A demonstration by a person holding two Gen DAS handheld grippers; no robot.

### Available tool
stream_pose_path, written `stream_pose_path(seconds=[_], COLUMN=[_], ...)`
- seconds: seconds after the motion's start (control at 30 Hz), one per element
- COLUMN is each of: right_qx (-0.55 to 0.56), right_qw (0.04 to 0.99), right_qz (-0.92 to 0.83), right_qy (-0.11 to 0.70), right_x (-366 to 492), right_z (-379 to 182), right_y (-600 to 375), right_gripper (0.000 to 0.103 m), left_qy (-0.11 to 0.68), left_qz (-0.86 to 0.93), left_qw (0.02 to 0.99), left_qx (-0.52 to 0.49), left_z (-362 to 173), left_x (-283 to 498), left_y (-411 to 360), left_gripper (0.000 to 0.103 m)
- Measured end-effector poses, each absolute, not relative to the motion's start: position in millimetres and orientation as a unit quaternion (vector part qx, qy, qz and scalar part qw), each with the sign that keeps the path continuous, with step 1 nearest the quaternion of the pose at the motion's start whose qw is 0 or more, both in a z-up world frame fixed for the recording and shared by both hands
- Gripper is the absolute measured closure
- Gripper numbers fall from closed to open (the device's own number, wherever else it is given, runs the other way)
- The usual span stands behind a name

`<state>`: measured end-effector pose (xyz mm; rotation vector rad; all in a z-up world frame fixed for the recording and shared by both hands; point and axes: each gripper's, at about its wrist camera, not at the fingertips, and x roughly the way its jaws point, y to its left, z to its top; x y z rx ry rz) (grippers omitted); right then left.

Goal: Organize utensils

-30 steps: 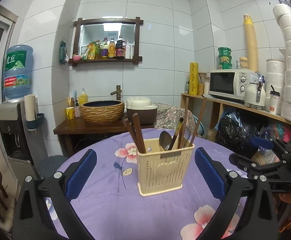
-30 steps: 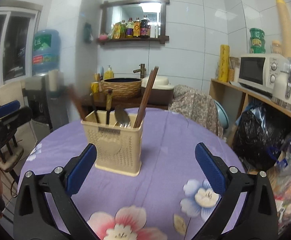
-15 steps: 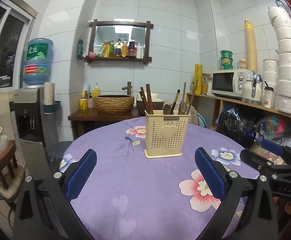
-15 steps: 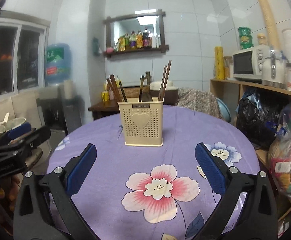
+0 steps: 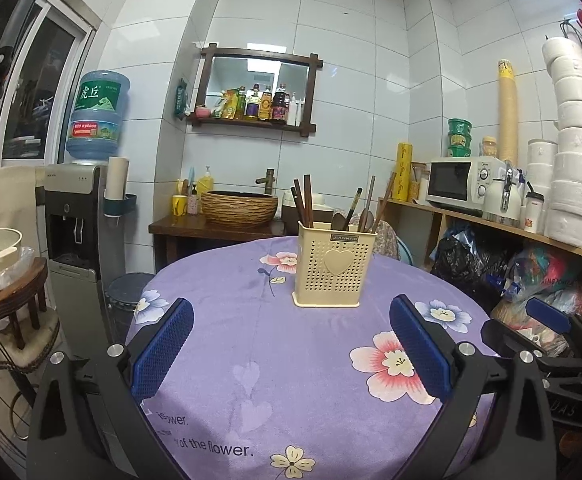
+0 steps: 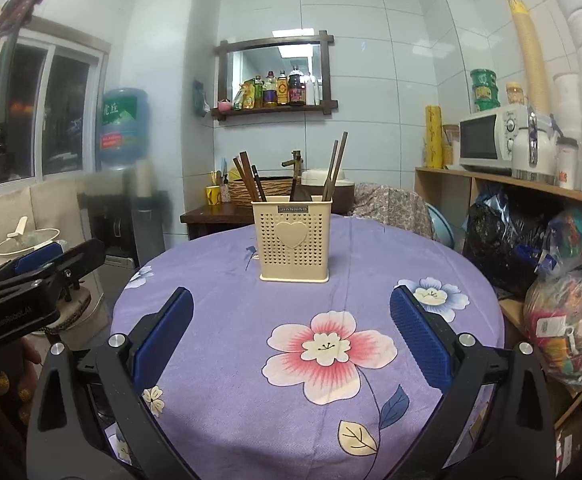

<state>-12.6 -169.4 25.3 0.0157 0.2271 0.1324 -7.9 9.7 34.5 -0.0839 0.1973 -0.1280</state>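
Observation:
A cream perforated utensil holder (image 5: pixel 335 266) (image 6: pixel 294 240) with a heart on its front stands upright near the middle of a round table (image 5: pixel 291 380) (image 6: pixel 251 320) under a purple flowered cloth. Dark chopsticks (image 5: pixel 303 201) (image 6: pixel 249 176) and spoons (image 5: pixel 338 220) stick up out of it. My left gripper (image 5: pixel 291 346) hangs open over the near part of the table, well short of the holder, nothing between its blue pads. My right gripper (image 6: pixel 291 336) is open and empty too, equally far back. Each gripper shows at the edge of the other's view.
A wooden shelf (image 5: pixel 491 220) on the right carries a microwave (image 5: pixel 461 180), a kettle and stacked paper rolls, with full bags (image 6: pixel 563 280) below. Behind the table are a basket sink (image 5: pixel 239 206) and a wall mirror shelf; a water dispenser (image 5: pixel 79 216) and a stool (image 5: pixel 19 300) stand left.
Both grippers have pulled back from the holder and away from each other; the holder now looks smaller and farther off. Both stayed open and empty.

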Motion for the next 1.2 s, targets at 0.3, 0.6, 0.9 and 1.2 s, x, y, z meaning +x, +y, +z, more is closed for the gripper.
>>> stream_pose_path(seconds=[0.3, 0.6, 0.9, 1.2], right_qx=[0.023, 0.02, 0.02, 0.021], right_qw=[0.991, 0.991, 0.99, 0.99], right_qz=[0.064, 0.065, 0.063, 0.061], right_qy=[0.117, 0.119, 0.122, 0.124], right_x=[-12.3, -10.3, -9.5, -9.6], right_z=[26.7, 26.6, 25.7, 24.3], right_y=[-174.3, -175.4, -174.8, -174.6], right_gripper=[0.006, 0.006, 0.006, 0.006], left_qy=[0.094, 0.098, 0.099, 0.1], left_qz=[-0.057, -0.056, -0.054, -0.052], left_qw=[0.993, 0.993, 0.993, 0.993], left_qx=[-0.037, -0.038, -0.04, -0.041], left_z=[33.4, 34.1, 33.5, 30.8], left_x=[-10.9, -11.0, -10.0, -9.9], left_y=[10.3, 9.5, 9.7, 11.2], left_gripper=[0.005, 0.005, 0.005, 0.005])
